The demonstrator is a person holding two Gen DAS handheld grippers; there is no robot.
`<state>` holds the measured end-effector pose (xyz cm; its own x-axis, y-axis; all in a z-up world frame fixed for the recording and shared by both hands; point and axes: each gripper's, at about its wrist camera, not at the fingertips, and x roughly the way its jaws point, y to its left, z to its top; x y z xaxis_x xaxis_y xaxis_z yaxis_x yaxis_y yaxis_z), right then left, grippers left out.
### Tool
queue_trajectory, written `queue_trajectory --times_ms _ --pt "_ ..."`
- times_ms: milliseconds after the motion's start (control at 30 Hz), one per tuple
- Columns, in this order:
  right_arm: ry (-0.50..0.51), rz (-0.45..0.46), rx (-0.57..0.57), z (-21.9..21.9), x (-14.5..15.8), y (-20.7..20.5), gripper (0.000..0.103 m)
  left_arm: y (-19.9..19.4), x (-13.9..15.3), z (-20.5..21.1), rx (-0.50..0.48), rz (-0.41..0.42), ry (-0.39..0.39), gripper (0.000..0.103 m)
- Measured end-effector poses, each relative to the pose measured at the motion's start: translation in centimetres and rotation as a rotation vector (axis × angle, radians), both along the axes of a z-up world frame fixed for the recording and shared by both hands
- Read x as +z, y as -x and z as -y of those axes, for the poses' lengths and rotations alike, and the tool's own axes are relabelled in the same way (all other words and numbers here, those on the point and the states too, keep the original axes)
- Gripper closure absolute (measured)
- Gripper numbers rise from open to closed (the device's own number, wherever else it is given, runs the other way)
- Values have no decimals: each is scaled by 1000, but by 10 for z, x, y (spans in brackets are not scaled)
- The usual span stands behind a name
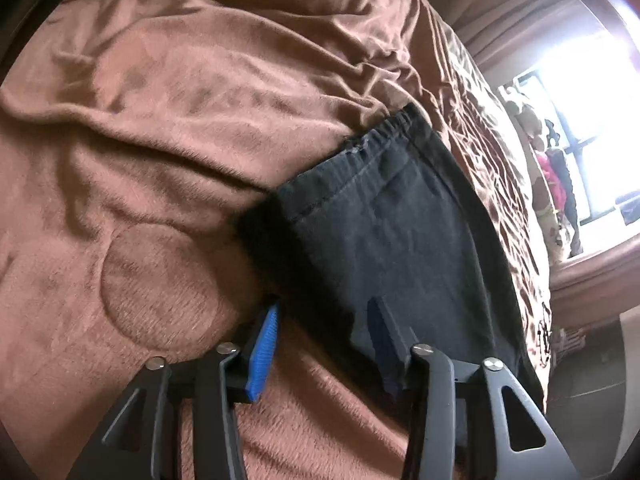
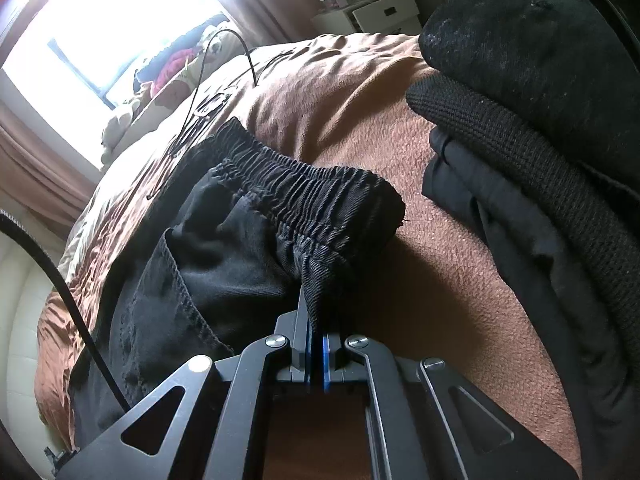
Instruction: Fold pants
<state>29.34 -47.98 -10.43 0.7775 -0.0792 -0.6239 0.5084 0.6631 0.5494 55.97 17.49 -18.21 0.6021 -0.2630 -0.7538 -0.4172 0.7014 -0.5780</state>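
My left tool [image 1: 324, 320] stood spread over near edge of pants [image 1: 400, 216], nothing pinched; one pad on brown blanket [image 1: 160, 160] side, other over dark cloth. Pants ran away from it, long axis toward elastic waistband [image 1: 384, 128] at far end. My right tool [image 2: 316, 320] was pressed together, pinching ribbed waistband [image 2: 304, 196] fold, so right hand nearer waist. Cloth: black twill, stitched seams, limp. Blanket fuzzy, rumpled, on bed. Beyond: stacked dark clothes [image 2: 540, 140], bright window [image 2: 120, 12].
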Motion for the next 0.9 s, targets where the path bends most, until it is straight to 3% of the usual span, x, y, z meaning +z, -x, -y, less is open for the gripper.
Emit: queue_trajectory --times_ms 167,600,667,700,733,900 --pt "-4 8 -5 -1 -1 -1 103 -9 5 -3 20 42 -56 56" --pt "-84 50 12 5 -15 3 102 -15 -1 0 19 81 -84 56" --pt "-98 53 17 8 -17 1 102 -17 -2 -2 41 72 -89 70" --pt "-112 59 16 10 -18 0 102 -18 -2 -3 47 62 -93 86" --pt "-120 63 17 12 -19 -1 102 -19 -2 -4 51 58 -92 95" --pt "-49 55 24 8 -7 1 103 -17 19 -7 66 117 -104 97"
